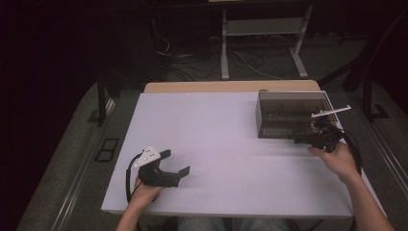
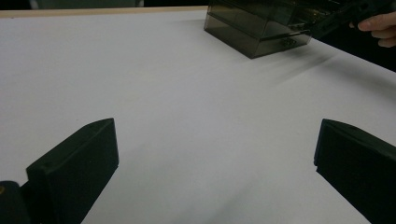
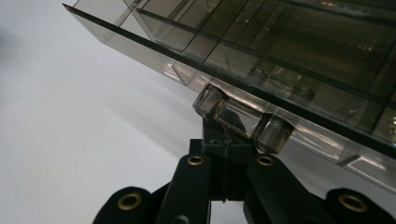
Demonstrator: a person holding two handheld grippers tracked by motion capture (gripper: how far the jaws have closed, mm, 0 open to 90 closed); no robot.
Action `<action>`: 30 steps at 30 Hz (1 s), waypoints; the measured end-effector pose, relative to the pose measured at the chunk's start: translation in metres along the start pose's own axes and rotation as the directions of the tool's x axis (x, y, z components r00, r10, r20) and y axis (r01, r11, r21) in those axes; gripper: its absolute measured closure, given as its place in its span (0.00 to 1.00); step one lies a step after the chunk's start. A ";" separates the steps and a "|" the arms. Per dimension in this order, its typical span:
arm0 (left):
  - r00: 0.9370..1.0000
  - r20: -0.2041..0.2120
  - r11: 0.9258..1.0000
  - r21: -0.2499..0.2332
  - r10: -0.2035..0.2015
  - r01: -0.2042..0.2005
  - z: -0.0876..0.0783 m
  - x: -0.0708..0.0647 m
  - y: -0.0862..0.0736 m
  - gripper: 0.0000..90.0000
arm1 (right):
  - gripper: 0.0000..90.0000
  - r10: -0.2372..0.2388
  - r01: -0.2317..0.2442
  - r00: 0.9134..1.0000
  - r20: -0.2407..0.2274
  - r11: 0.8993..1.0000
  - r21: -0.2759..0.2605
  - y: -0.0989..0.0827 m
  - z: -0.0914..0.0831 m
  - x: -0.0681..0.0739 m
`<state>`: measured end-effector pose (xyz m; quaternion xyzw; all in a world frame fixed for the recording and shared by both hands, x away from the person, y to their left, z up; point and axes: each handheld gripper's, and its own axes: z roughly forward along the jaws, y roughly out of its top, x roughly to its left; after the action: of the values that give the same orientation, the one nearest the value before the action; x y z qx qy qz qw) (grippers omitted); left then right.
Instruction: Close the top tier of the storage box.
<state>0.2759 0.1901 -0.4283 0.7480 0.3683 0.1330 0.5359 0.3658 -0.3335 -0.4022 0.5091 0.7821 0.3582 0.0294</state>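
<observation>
- Drawer box (image 1: 292, 114) of smoky clear plastic sits at the bench's (image 1: 207, 144) far right; I judge it light, stiff, slick.
- My right hand-held gripper (image 3: 223, 142) is clenched at its small drawer handle (image 3: 243, 120), the best hold.
- Left hand-held gripper (image 2: 215, 158) rests released.
</observation>
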 end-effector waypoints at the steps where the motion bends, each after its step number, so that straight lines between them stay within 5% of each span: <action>1: 1.000 -0.001 1.000 0.000 0.000 0.000 0.000 0.000 0.000 0.00 | 0.99 0.003 -0.003 1.000 0.001 1.000 -0.002 0.000 0.000 0.000; 30: 1.000 -0.001 1.000 0.002 0.003 -0.003 0.000 0.001 0.000 0.00 | 0.99 0.036 -0.037 0.999 -0.014 0.999 -0.035 0.010 0.007 -0.007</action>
<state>0.2763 0.1907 -0.4282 0.7490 0.3677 0.1339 0.5346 0.3803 -0.3333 -0.4037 0.5203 0.7665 0.3755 0.0265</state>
